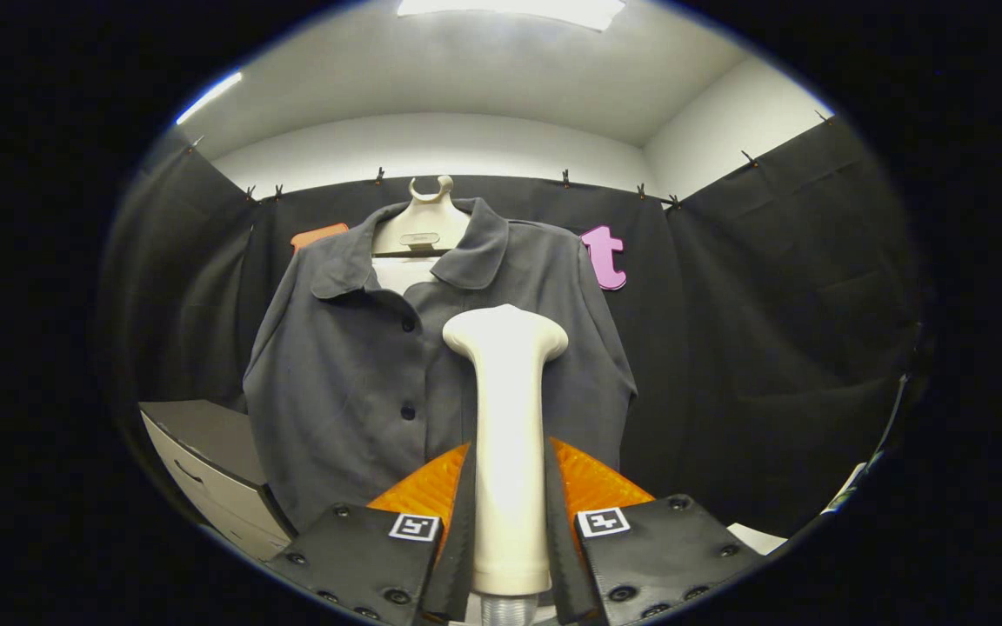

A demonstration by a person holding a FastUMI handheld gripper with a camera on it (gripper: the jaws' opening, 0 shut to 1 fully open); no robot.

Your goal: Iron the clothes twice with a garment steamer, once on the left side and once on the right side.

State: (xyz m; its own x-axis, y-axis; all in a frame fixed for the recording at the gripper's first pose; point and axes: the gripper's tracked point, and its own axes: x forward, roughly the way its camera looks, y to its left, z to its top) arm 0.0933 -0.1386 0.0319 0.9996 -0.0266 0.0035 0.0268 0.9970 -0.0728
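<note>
Gripper (pixel 510 487) jaws clamp the steamer (pixel 508 417) before the hung shirt (pixel 344 382).

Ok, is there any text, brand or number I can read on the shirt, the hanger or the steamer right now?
Hanger: a small plate with print, too blurred to read.
Gripper, shut on the garment steamer: two square coded markers, no words.
Shirt: none.
Garment steamer: none.

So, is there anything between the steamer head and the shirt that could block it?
Nothing visible does. The gripper is shut on the garment steamer, both fingers pressing its handle, and its head points at the dark shirt on the hanger, right of the button row.
</note>
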